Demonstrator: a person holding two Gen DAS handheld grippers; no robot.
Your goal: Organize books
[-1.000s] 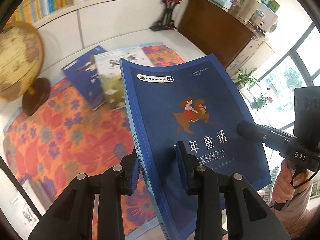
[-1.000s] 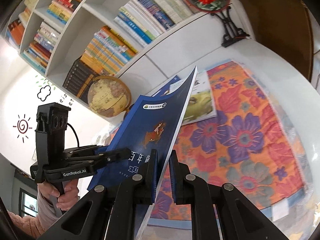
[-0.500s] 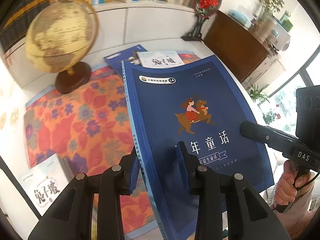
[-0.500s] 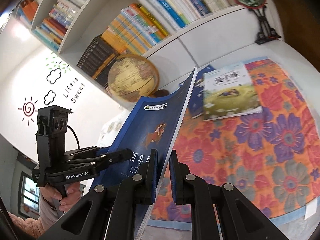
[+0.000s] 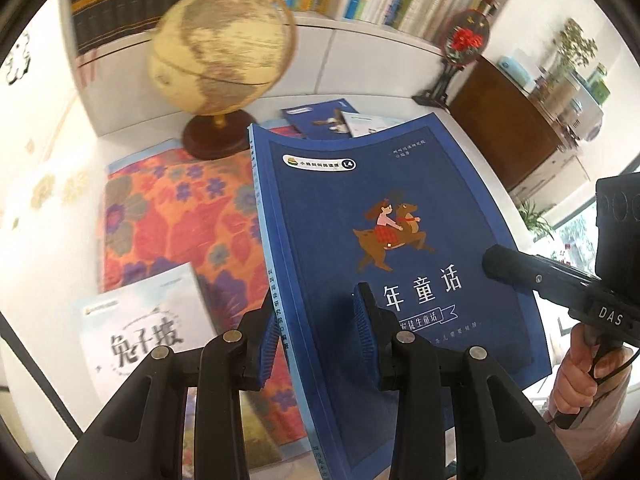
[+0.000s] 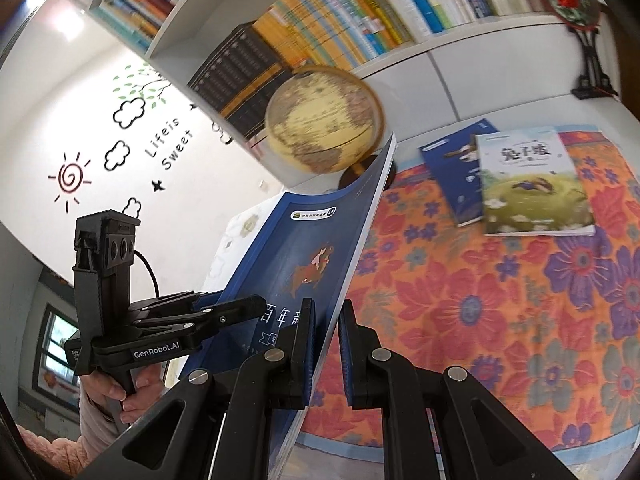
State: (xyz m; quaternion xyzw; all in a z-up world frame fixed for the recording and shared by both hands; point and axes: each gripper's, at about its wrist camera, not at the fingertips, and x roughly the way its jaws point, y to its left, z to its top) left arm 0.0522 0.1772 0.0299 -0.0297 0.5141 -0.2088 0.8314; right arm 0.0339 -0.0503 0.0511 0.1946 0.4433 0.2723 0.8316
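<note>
Dark-blue book [image 5: 384, 208], orange floral cloth [image 5: 172, 216]

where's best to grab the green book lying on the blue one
Probably the edge toward the globe, approached from that side: the green book lies flat, but that edge rests on the flat blue book, likely lifted enough for a finger underneath.

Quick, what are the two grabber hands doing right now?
Left gripper: closed on the spine side of the blue book.
Right gripper: closed on the same book's page edge.
</note>
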